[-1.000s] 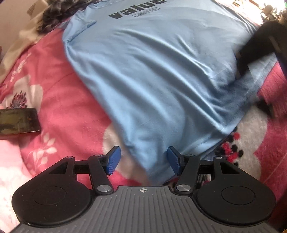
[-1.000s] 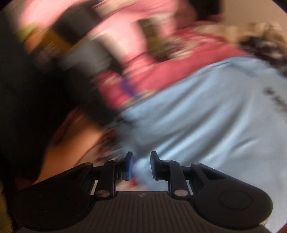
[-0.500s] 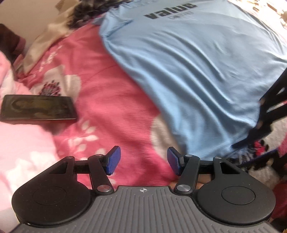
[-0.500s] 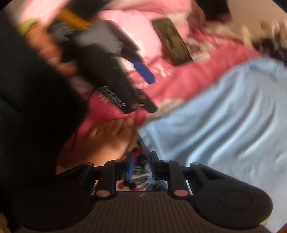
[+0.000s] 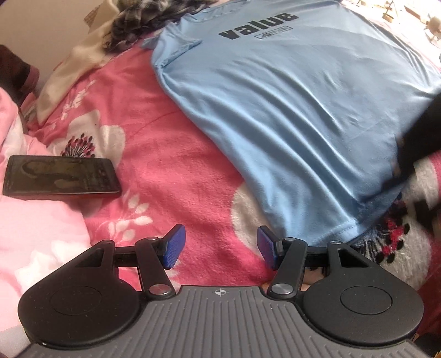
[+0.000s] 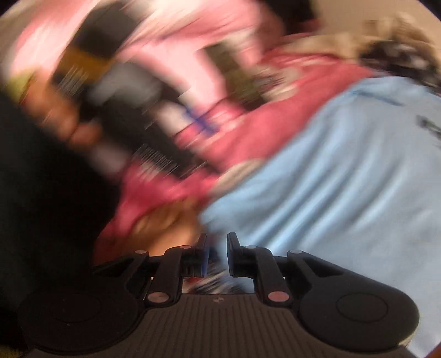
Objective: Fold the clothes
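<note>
Light-blue cotton is covering most of the bed: the T-shirt (image 5: 289,110) is lying flat on the pink floral blanket (image 5: 154,154), printed side up, with the word "value" showing near its far end. One short sleeve is sticking out from the shirt's far left edge. The near hem of the shirt is resting on the blanket just beyond the left gripper (image 5: 219,252).

Left gripper: its blue pads are standing well apart with nothing between them; only blanket is showing in the gap. The right-hand pad is sitting close to the shirt's near left corner but is not touching it.

Right gripper (image 6: 216,254): its jaws are closing, with a narrow gap remaining. The shirt's near corner (image 6: 330,179) is lying just ahead of the tips; this view is badly blurred, and I cannot tell whether cloth is entering the gap. In the left wrist view a dark blurred shape is overlapping the shirt's right edge.

Beside the shirt, to its left, a dark phone (image 5: 59,176) is lying flat on the blanket, well apart from the cloth. Beyond the shirt's far left corner, a checked garment (image 5: 143,22) and a cream cloth (image 5: 74,63) are lying in a heap.
</note>
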Available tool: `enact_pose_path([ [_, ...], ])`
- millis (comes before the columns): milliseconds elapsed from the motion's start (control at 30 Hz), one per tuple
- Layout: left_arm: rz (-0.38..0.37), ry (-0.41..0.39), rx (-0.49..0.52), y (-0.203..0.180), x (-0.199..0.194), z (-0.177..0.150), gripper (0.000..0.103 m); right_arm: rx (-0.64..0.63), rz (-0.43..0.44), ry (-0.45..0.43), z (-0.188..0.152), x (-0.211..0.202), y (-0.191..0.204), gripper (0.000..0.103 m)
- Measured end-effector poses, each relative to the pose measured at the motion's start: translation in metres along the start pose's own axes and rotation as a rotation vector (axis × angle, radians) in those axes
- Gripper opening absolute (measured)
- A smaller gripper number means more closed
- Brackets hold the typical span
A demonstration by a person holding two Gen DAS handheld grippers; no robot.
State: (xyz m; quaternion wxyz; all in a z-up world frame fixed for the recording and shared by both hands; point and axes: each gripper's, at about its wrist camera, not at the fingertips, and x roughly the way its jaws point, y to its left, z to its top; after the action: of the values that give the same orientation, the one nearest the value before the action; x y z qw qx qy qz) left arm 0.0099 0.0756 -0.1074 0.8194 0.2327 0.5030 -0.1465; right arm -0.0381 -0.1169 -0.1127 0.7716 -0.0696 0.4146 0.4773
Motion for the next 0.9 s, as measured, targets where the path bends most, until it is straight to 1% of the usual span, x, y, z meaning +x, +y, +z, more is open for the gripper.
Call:
enact_pose_path([
  [33,-0.003,-0.003,0.000,-0.001,0.000,0.001,0.057,0.033,-0.037,-0.011,0.001,-0.001,-0.009,0.015],
  [100,-0.005,-0.005,-0.001,-0.001,-0.001,0.003,0.057,0.069,-0.046,0.025,-0.007,0.008,-0.014,0.015],
  [200,0.001,-0.007,0.001,-0.002,-0.003,0.003,0.057,0.005,0.028,0.072,-0.023,0.013,0.011,0.017],
  [233,0.001,-0.006,-0.001,-0.002,-0.003,0.002,0.057,-0.023,0.067,0.085,-0.023,0.011,0.019,0.015],
  [300,0.000,-0.002,-0.004,-0.001,-0.002,0.002,0.057,0.003,0.123,0.074,-0.018,0.003,0.018,0.014],
  [333,0.003,0.000,-0.005,-0.001,-0.001,0.002,0.057,0.014,0.114,0.053,-0.013,-0.003,0.014,0.014],
  [467,0.020,0.010,-0.014,0.000,0.003,0.004,0.057,0.059,-0.071,-0.047,0.005,-0.016,-0.014,0.014],
  [500,0.025,0.014,-0.018,0.002,0.003,0.005,0.057,0.051,-0.126,-0.056,0.009,-0.012,-0.019,0.014],
  [567,0.037,0.012,-0.026,0.005,0.001,0.006,0.057,0.020,-0.172,-0.043,0.010,0.006,-0.021,0.014],
  [633,0.049,0.010,-0.037,0.009,-0.002,0.006,0.057,-0.007,-0.130,-0.023,0.005,0.023,-0.011,0.015],
  [700,0.054,0.008,-0.051,0.014,-0.003,0.006,0.057,-0.074,-0.021,0.004,0.003,0.031,0.012,0.015],
  [767,0.061,0.017,-0.062,0.018,-0.002,0.005,0.057,-0.137,0.065,0.020,0.001,0.027,0.030,0.013],
  [800,0.067,0.019,-0.064,0.019,-0.001,0.005,0.057,-0.167,0.066,0.010,0.004,0.028,0.034,0.013],
  [833,0.072,0.021,-0.065,0.021,0.000,0.005,0.057,-0.178,0.040,-0.012,0.009,0.026,0.032,0.013],
  [900,0.080,0.022,-0.072,0.024,-0.001,0.005,0.057,-0.118,-0.030,-0.063,0.024,0.019,0.010,0.013],
])
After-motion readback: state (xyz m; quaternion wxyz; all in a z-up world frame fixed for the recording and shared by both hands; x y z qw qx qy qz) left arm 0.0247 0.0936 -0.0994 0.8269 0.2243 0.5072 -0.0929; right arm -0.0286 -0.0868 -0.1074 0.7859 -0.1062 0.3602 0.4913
